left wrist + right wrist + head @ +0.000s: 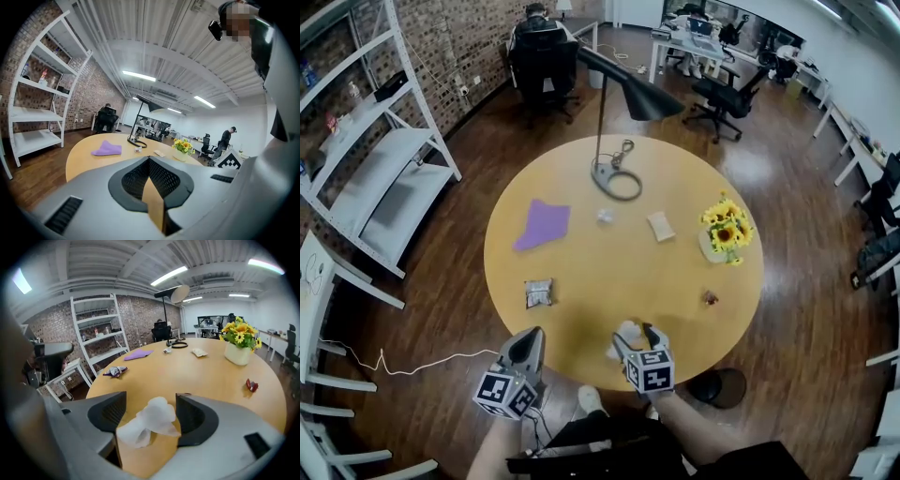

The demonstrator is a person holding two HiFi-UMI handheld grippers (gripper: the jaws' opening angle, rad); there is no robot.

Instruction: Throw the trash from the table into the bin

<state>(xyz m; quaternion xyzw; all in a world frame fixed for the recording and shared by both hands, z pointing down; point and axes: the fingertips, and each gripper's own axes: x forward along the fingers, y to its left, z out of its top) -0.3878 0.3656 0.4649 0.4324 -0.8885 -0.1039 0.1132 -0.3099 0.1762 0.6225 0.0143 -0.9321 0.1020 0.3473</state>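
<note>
A crumpled white tissue lies on the round wooden table at its near edge. My right gripper is open around it, a jaw on either side, and neither pad presses on it. My left gripper is shut and empty, off the table's near-left edge. Further trash lies on the table: a snack packet, a purple cloth, a small white crumple, a tan wrapper and a red wrapper.
A vase of yellow flowers stands at the table's right. A black lamp's base sits at the far side. A dark round container rests on the floor by the near-right edge. White shelves stand to the left.
</note>
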